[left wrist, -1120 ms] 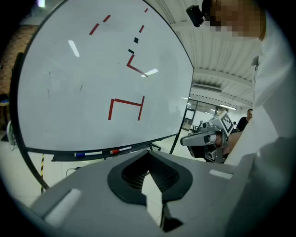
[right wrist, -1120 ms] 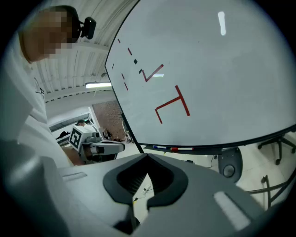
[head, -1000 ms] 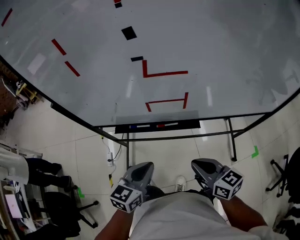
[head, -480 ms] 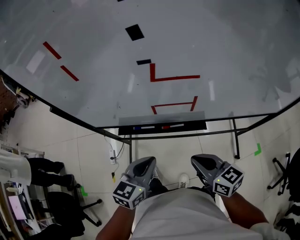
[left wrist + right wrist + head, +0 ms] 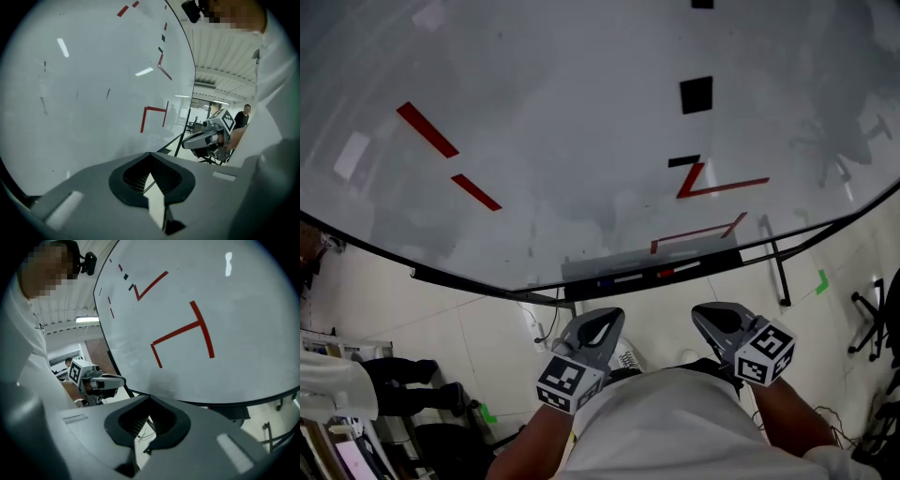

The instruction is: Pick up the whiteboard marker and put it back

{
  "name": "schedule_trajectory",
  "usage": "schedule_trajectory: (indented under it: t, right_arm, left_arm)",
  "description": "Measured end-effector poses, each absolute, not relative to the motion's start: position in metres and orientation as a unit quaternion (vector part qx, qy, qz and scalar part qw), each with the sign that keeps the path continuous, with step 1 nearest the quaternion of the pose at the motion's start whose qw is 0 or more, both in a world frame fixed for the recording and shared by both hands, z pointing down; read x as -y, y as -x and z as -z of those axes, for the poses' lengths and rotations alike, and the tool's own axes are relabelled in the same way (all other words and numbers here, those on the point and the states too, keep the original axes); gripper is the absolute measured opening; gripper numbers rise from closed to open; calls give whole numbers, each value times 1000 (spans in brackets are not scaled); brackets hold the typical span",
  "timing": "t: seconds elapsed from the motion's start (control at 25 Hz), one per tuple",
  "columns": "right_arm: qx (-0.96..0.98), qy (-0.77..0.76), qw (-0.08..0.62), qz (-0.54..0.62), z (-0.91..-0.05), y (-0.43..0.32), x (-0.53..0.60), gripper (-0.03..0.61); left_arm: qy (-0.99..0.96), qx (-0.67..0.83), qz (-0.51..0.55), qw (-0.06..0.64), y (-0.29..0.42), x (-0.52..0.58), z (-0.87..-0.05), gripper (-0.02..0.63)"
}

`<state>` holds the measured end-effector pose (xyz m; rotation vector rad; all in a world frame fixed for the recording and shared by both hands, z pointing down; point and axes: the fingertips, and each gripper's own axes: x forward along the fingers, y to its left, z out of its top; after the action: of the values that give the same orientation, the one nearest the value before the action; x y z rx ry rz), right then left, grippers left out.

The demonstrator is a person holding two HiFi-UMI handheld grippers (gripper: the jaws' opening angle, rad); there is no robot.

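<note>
Whiteboard markers lie in the black tray [image 5: 712,262] under the whiteboard [image 5: 581,141]: one with a blue end [image 5: 605,281] and one with a red end [image 5: 666,273]. Both grippers hang close to my body, short of the tray. My left gripper [image 5: 602,323] [image 5: 150,176] is shut with nothing in it. So is my right gripper [image 5: 711,319] [image 5: 147,420], likewise holding nothing. Each gripper view shows the other gripper beside it, with the board in front.
The whiteboard carries red lines [image 5: 427,129] and black squares [image 5: 696,95]. Its stand leg [image 5: 778,272] drops to the tiled floor at right, near green tape [image 5: 821,280]. An office chair [image 5: 877,319] stands far right. A person's legs [image 5: 394,394] are at left.
The head view has swung: the board's marks and the tray have shifted right and tilted. Both grippers stay shut and empty near my body, a little closer to the tray.
</note>
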<state>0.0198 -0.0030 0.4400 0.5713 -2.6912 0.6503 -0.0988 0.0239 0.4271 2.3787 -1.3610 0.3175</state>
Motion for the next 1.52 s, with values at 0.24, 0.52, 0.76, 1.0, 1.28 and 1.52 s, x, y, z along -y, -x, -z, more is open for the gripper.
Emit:
schedule_trajectory:
  t: [0.24,0.52,0.76,1.0,1.28,1.52]
  right_arm:
    - [940,-225,148,-210,-428,7,9,2]
    - [940,-208,163,-216,-435,0,21,2]
    - [944,-189,168,-210,-434,-8,37,2]
    - [946,-179,167,-210,-435,-17,44,2]
    - [946,-174,166,-217,-442,-21,44,2]
    - [945,-181,162,-219,-441,-25,47,2]
  left_arm:
    - [-857,466,-124,180,123,-13,-435,17]
    - [-850,476,-113,198,117,-1,-438,17]
    - [-834,502,-142,179,118,14,-447,18]
    - [-825,513,-194,137,116,25,-455,34]
    - [-815,479,-322,56,109,23,-477,35]
    - [-809,445,-384,17,104,23,-487,50]
